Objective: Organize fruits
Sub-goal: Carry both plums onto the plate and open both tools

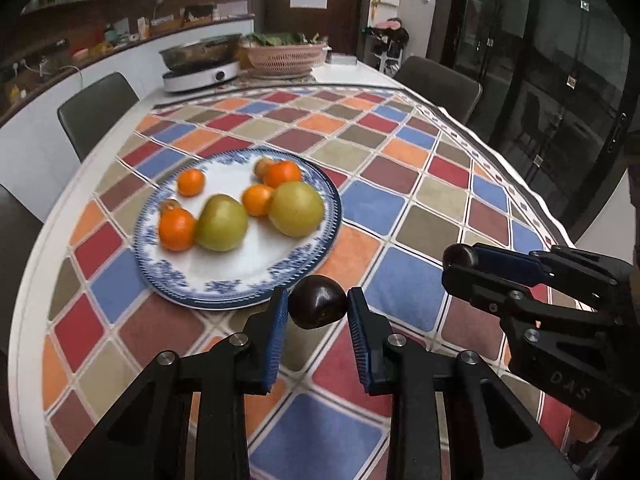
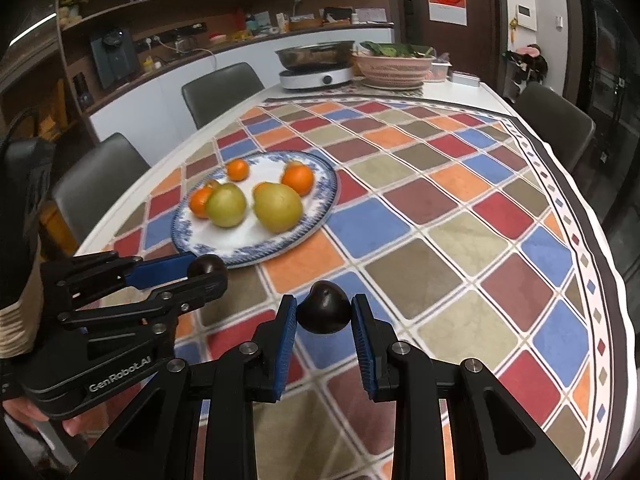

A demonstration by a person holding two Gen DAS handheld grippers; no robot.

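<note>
the checked cloth (image 1: 400,208) in red, blue, orange and olive squares covers the table. on it sits the blue-and-white plate (image 1: 240,292), holding two green-yellow pears (image 1: 221,222) side by side in the middle, with small oranges (image 1: 176,229) around them: one touching the left pear, one between the pears, two more toward the far rim. at the far end of the table a steel pan (image 1: 202,53) rests on a white cooker (image 1: 200,77), and beside it a pink basket (image 1: 286,56) holds green leaves.

the left gripper's body reads "genrobot.ai" in the right wrist view; the right gripper's body shows "das" in the left wrist view.

the left gripper (image 1: 317,304) is clamped on a dark plum (image 1: 317,301), pads pressing both sides, just in front of the plate's near rim. the right gripper (image 2: 324,310) likewise pinches a second dark plum (image 2: 324,312), above the cloth near the plate.
</note>
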